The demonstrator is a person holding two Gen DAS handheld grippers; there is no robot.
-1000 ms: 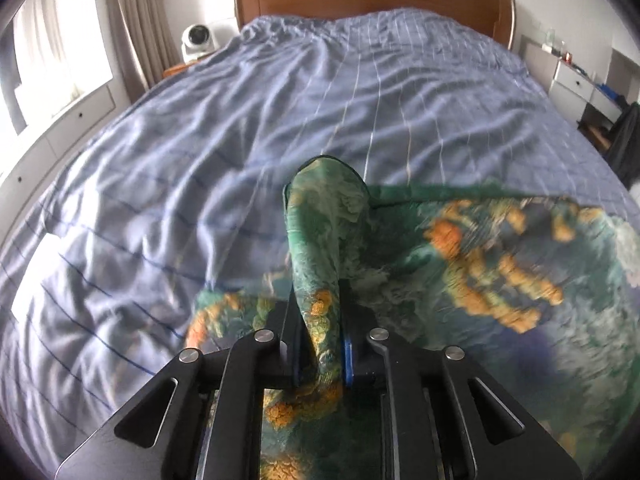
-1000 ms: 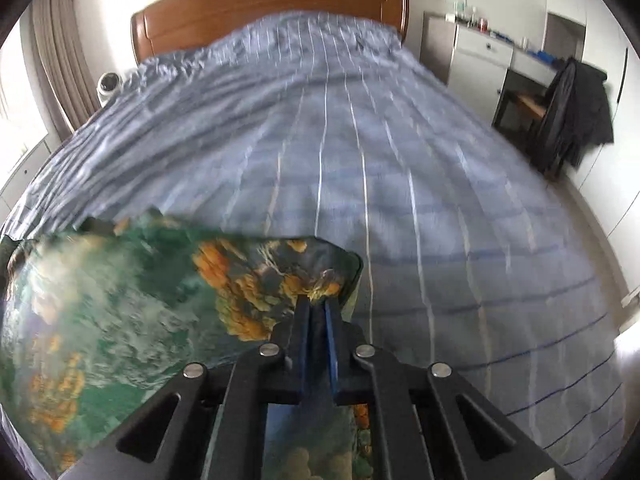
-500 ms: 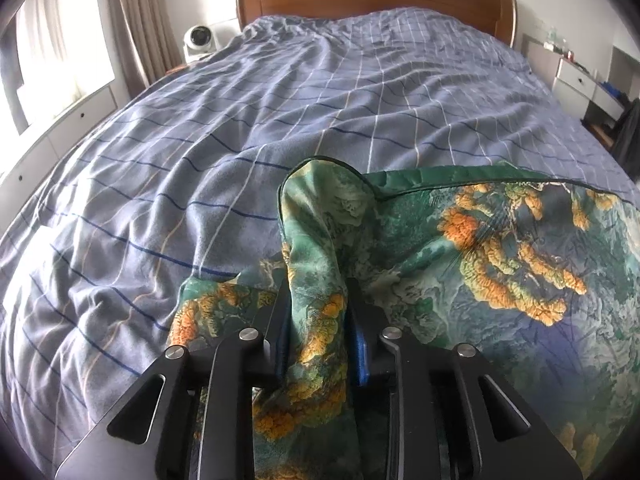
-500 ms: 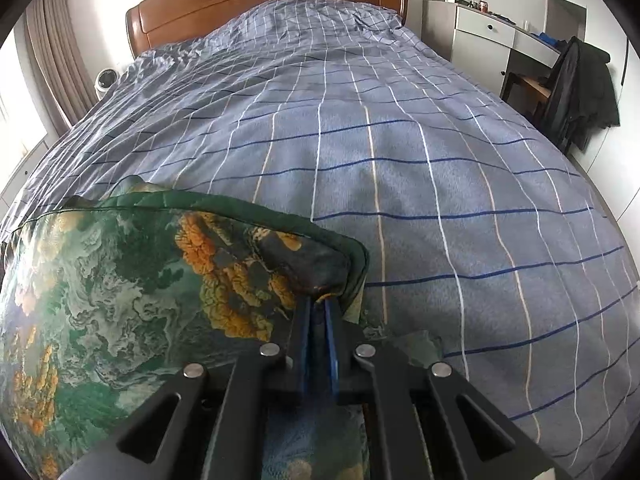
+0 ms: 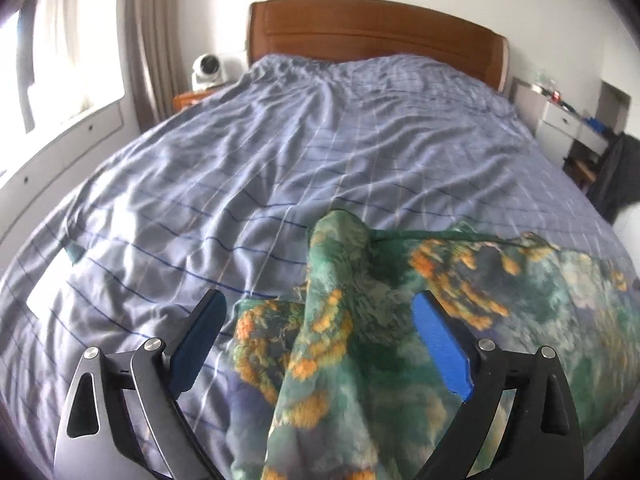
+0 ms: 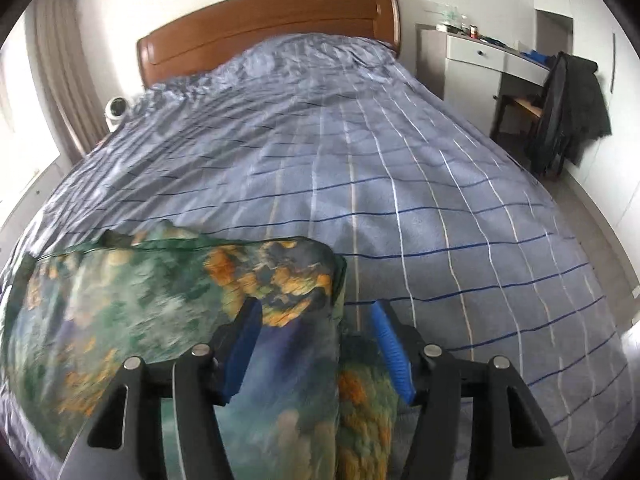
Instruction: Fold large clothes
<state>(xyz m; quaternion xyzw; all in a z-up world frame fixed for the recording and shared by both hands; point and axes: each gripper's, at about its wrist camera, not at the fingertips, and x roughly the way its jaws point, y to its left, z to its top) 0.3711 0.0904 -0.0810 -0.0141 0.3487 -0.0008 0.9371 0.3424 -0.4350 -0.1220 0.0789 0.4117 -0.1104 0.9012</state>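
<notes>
Bed point(image 5: 280, 152) — green patterned garment point(image 5: 480, 320) atop

We see the green, orange-flowered garment point(image 5: 400, 320) lying folded, a raised ridge loose between each pair of spread jaws.

One garment point(image 5: 360, 328), green and orange, lower frame. One bed point(image 5: 240, 184), one headboard point(image 5: 372, 28). Two grippers, left point(image 5: 320, 340) and right point(image 6: 316, 344), two fingers point(image 5: 440, 344) each. One dark jacket point(image 6: 568, 108), upper right.

Garment point(image 5: 460, 320) on bed point(image 5: 280, 160), headboard point(image 5: 372, 32) behind, desk point(image 6: 496, 56) right.
</notes>
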